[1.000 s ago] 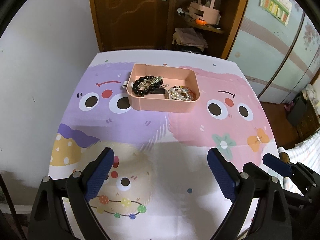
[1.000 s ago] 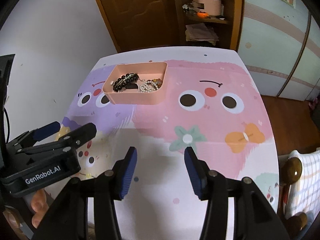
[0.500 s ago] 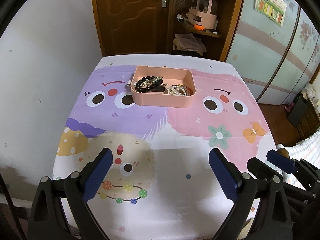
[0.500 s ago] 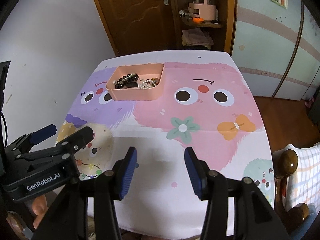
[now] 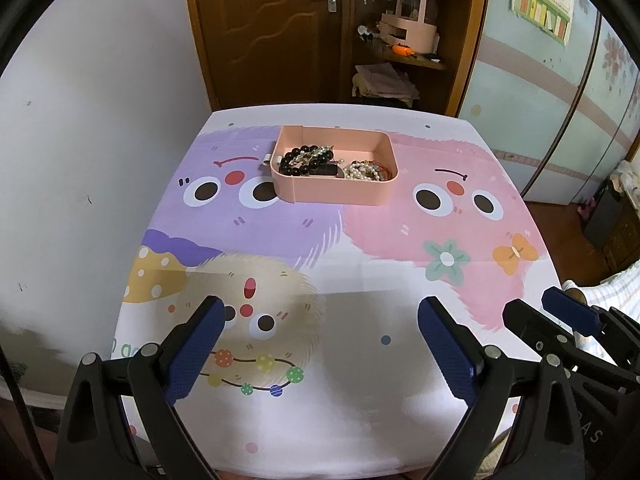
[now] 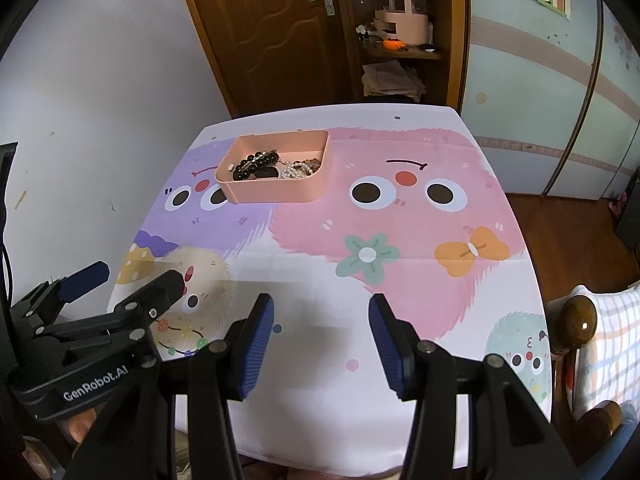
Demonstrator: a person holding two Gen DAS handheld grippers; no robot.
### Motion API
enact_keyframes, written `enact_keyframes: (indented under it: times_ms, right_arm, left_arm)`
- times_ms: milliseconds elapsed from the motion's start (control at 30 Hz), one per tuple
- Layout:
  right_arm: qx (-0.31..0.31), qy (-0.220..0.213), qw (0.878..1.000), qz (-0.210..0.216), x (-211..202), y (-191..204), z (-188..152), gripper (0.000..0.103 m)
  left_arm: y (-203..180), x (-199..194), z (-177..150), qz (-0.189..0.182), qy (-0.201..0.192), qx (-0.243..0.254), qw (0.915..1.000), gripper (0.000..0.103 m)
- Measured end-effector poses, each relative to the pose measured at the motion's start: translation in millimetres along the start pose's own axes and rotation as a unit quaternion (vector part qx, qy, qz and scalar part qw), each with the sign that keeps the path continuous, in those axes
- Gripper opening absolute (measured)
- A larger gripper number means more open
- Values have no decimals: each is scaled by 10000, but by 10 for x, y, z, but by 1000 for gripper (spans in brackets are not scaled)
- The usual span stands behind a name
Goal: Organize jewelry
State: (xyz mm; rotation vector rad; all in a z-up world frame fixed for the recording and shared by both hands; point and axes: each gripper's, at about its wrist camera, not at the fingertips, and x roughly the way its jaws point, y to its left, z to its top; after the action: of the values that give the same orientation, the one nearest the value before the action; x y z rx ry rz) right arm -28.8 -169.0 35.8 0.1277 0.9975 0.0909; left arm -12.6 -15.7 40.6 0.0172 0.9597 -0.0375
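Pink tray (image 5: 336, 194) at far end of counter (image 5: 360, 360), straddling the purple and pink monsters printed on the cloth. All jewelry visible sits inside tray: black bead bracelet (image 5: 306, 160) at tray's left, pearl strand (image 5: 362, 171) at tray's right, dark flat piece between them, too small to identify. Small white item (image 5: 267, 159) touching tray's left outer wall, unclear what.

Left gripper (image 5: 320, 356) well back from tray, over counter's near edge, fingers (image 5: 194, 354) spread wide, nothing held. Right gripper (image 6: 322, 350) likewise well short of tray, fingers (image 6: 254, 346) parted, narrower gap than left, empty. From the right wrist view, left gripper (image 6: 120, 280) sits off to tray's near-left side, also hanging over near edge.

Judgement: both hands parked away from tray with nothing gripped; reads either as finished, jewelry gathered in one container, or as standby before a reach. Cannot tell which from this alone. Wide spread suits a release or a ready pose, not a pinch.

Path from grippers to tray: bare printed cloth, no obstruction. Tangled strands inside tray likely to snag if pulled singly.

Beyond tray: wooden door (image 5: 272, 32), open shelf unit (image 5: 400, 60) holding a pink organizer (image 5: 408, 30) and folded cloth. Chair post (image 6: 578, 326) with checked cushion right of tray, near counter's corner.
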Motion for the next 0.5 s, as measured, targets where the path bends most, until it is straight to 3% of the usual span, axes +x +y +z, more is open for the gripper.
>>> enact_keyframes:
  times_ms: [500]
  right_arm:
    - [75,-49,9996,-267,44,-36,-13,50]
  left_arm:
    - [-72,114,-20,-67,82,120,9999,96]
